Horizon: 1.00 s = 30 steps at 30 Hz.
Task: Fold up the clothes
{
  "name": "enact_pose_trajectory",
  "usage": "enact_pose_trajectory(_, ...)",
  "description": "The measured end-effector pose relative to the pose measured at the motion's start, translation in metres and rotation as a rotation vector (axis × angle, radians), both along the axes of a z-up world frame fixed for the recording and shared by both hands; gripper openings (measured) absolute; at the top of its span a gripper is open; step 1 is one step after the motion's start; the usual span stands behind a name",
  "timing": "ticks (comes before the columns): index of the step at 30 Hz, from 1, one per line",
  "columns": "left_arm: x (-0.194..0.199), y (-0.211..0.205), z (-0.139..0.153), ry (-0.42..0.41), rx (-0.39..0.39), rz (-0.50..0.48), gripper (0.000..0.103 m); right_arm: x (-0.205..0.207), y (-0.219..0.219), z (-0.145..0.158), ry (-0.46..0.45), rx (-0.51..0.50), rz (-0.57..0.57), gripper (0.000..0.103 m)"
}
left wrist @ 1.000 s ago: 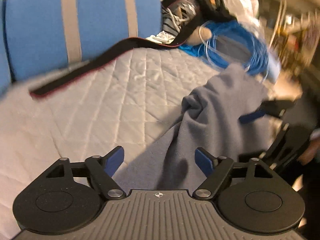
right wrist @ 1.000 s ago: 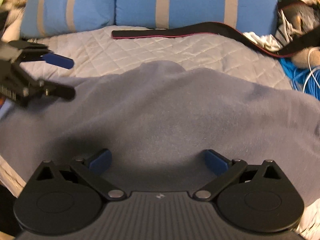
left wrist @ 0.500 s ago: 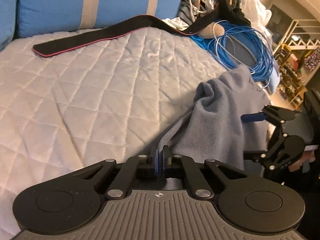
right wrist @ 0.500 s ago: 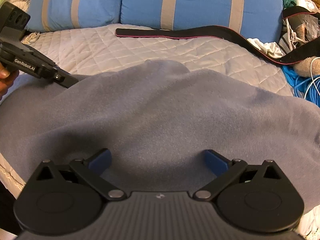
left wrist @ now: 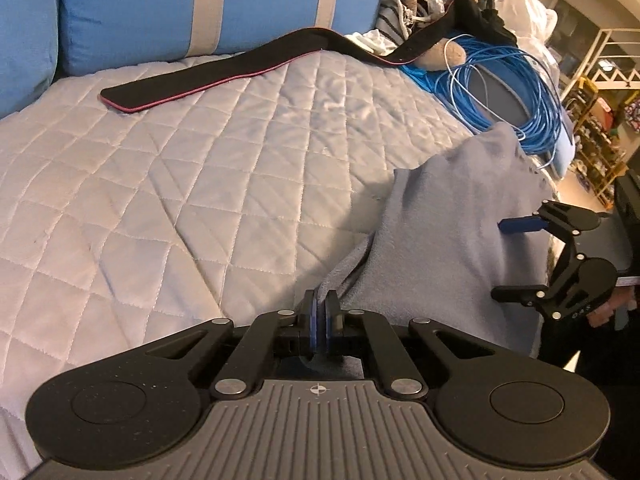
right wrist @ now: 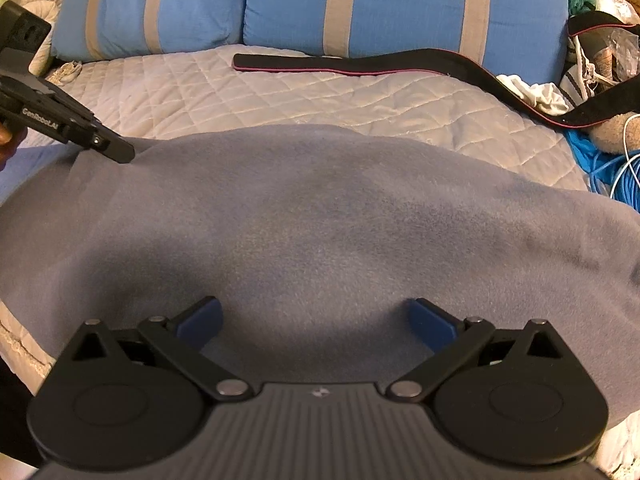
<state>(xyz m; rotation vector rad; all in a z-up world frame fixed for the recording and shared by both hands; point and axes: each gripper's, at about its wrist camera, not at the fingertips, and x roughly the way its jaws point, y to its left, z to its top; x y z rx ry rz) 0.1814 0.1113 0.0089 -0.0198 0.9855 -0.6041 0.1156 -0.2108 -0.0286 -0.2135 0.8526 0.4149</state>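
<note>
bare quilt ahead, strap and cable coil beyond

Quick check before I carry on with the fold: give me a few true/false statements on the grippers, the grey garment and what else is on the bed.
1. The left gripper is shut on the grey garment's edge. True.
2. The right gripper grips the garment. False: its jaws are open above the cloth.
3. A black strap lies on the quilt near the blue pillows. True.
4. The blue cable coil lies on top of the garment. False: it sits beyond it.
</note>
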Motion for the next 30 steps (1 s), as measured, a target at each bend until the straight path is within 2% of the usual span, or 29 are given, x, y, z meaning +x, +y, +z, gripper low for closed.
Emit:
enact_pose_trajectory(7, 0.003, 0.012, 0.011, 0.028, -0.03, -0.019, 0.009, 0.0, -0.001, 0.001, 0.004, -0.002, 0.005, 0.103)
enact_pose_trajectory(9, 0.006, 0.018, 0.013, 0.012, -0.104, 0.025, 0.021, 0.0, -0.001, 0.001, 0.006, -0.002, 0.006, 0.103)
enact_pose_trajectory(11, 0.01, 0.022, 0.014, -0.006, -0.186, 0.084, 0.044, 0.0, -0.001, 0.001, 0.008, -0.004, 0.004, 0.103)
enact_pose_trajectory(14, 0.027, 0.01, 0.008, 0.04, -0.269, 0.128, 0.049, -0.001, 0.001, 0.001, 0.009, -0.012, -0.005, 0.103)
enact_pose_trajectory(20, 0.064, -0.037, -0.009, 0.122, -0.304, 0.15, 0.049, -0.001, 0.001, 0.001, 0.012, -0.016, -0.009, 0.103)
enact_pose_trajectory(26, 0.093, -0.073, -0.027, 0.264, -0.383, 0.14, 0.047, -0.002, 0.0, 0.001, 0.016, -0.015, -0.01, 0.103)
enact_pose_trajectory(27, 0.094, -0.076, -0.028, 0.273, -0.382, 0.137, 0.044, -0.002, 0.0, 0.001, 0.017, -0.015, -0.01, 0.103)
enact_pose_trajectory(28, 0.094, -0.081, -0.026, 0.259, -0.377, 0.129, 0.022, -0.003, 0.005, 0.004, 0.019, -0.018, -0.019, 0.103)
enact_pose_trajectory(29, 0.092, -0.088, -0.022, 0.23, -0.357, 0.114, 0.005, -0.003, 0.012, 0.007, 0.019, -0.021, -0.03, 0.103)
enact_pose_trajectory(30, 0.088, -0.093, -0.016, 0.191, -0.326, 0.101, 0.005, -0.003, 0.012, 0.007, 0.014, -0.022, -0.026, 0.103)
